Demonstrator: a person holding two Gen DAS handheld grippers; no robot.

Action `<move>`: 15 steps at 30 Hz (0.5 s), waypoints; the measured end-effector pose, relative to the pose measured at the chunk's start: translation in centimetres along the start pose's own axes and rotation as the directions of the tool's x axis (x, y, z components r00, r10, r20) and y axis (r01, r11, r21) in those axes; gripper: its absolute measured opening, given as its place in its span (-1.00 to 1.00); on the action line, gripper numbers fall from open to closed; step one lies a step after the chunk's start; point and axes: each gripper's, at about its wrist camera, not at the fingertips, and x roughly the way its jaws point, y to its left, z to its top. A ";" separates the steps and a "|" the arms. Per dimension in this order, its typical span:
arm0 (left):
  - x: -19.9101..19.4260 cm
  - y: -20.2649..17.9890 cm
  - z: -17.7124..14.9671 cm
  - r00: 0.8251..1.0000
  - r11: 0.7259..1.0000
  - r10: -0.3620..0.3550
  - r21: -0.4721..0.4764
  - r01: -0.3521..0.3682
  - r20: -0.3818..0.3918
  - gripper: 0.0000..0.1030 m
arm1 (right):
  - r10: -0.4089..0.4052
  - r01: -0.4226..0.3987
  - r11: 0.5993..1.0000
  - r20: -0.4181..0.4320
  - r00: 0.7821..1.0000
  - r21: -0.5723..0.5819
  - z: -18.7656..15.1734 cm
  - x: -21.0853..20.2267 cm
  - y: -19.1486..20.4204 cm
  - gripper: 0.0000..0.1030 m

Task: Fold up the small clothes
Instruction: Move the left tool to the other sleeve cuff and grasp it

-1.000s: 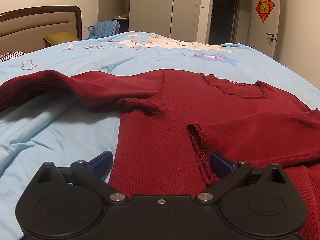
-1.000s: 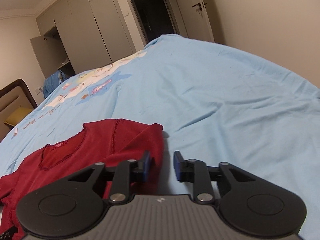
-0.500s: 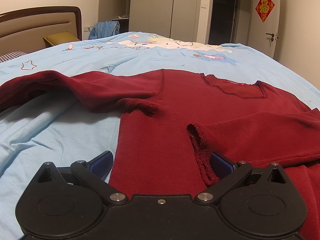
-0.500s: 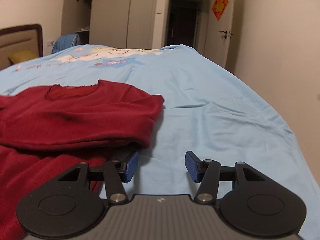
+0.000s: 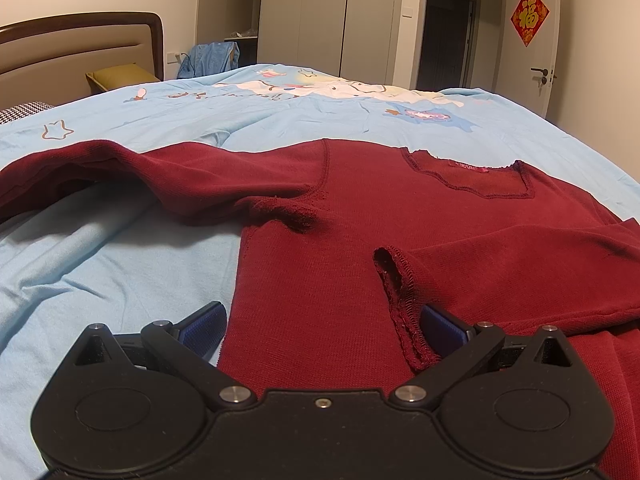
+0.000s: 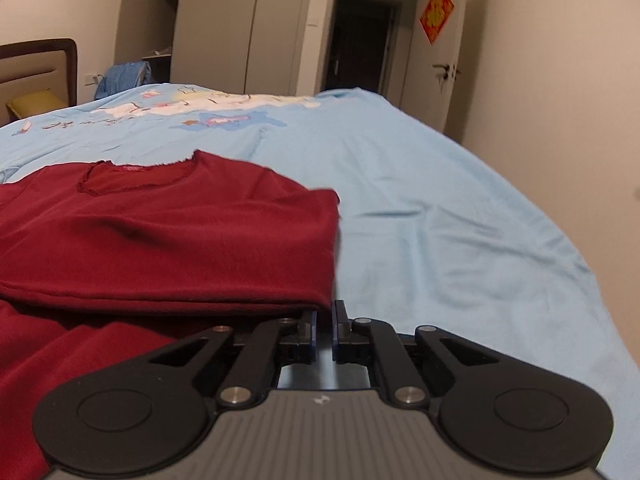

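A red top [image 5: 400, 216] lies flat on the bed [image 5: 120, 264] for folding, its hem between the spread, empty fingers of the left gripper [image 5: 320, 324], while the right gripper [image 6: 324, 320], fingers nearly closed and empty, sits at its folded-in side.

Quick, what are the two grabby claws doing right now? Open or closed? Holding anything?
Left gripper: open wide over the red shirt, holding nothing.
Right gripper: nearly shut at the shirt's folded edge; whether it pinches cloth cannot be told.
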 end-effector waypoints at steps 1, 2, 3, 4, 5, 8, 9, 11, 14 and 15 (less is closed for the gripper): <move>0.0 0.0 0.0 1.000 1.000 0.000 0.000 0.000 0.000 0.99 | 0.001 -0.001 1.000 -0.003 1.000 0.001 -0.1 0.2 0.0 -0.86; 0.0 0.0 0.0 1.000 1.000 0.000 0.000 0.000 0.000 0.99 | -0.001 0.001 1.000 -0.005 1.000 -0.002 0.0 0.3 0.0 -0.86; 0.0 0.0 0.0 1.000 1.000 0.000 0.000 0.000 0.000 0.99 | -0.002 0.002 1.000 -0.005 1.000 -0.003 0.0 0.3 0.1 -0.86; 0.0 0.0 0.0 1.000 1.000 0.000 0.000 0.000 0.000 0.99 | 0.000 0.000 1.000 -0.007 1.000 0.002 0.1 0.4 0.1 -0.85; 0.0 0.0 0.0 1.000 1.000 0.000 0.000 0.000 0.000 0.99 | 0.009 -0.008 1.000 -0.010 1.000 0.013 0.1 0.4 0.0 -0.85; 0.0 0.0 0.0 1.000 1.000 0.000 -0.001 0.000 0.000 0.99 | 0.022 -0.021 0.999 -0.019 1.000 0.029 0.0 0.0 -0.2 -0.79; 0.0 0.0 0.0 1.000 1.000 -0.001 -0.001 0.001 0.001 0.99 | 0.027 -0.027 0.999 -0.020 0.999 0.026 -0.1 -0.3 -0.1 -0.68; 0.0 0.1 0.0 1.000 1.000 -0.002 -0.002 0.002 0.001 0.99 | 0.034 -0.034 0.999 -0.018 0.999 0.018 -0.3 -1.2 0.1 -0.26; -0.1 0.1 0.0 1.000 1.000 -0.003 -0.004 0.003 0.002 0.99 | 0.048 -0.048 0.999 -0.007 0.999 0.003 -0.6 -3.0 0.7 0.17; 0.0 0.1 0.0 1.000 1.000 -0.006 -0.006 0.006 0.004 0.99 | 0.049 -0.049 0.999 -0.004 0.999 -0.002 -0.7 -3.6 1.0 0.28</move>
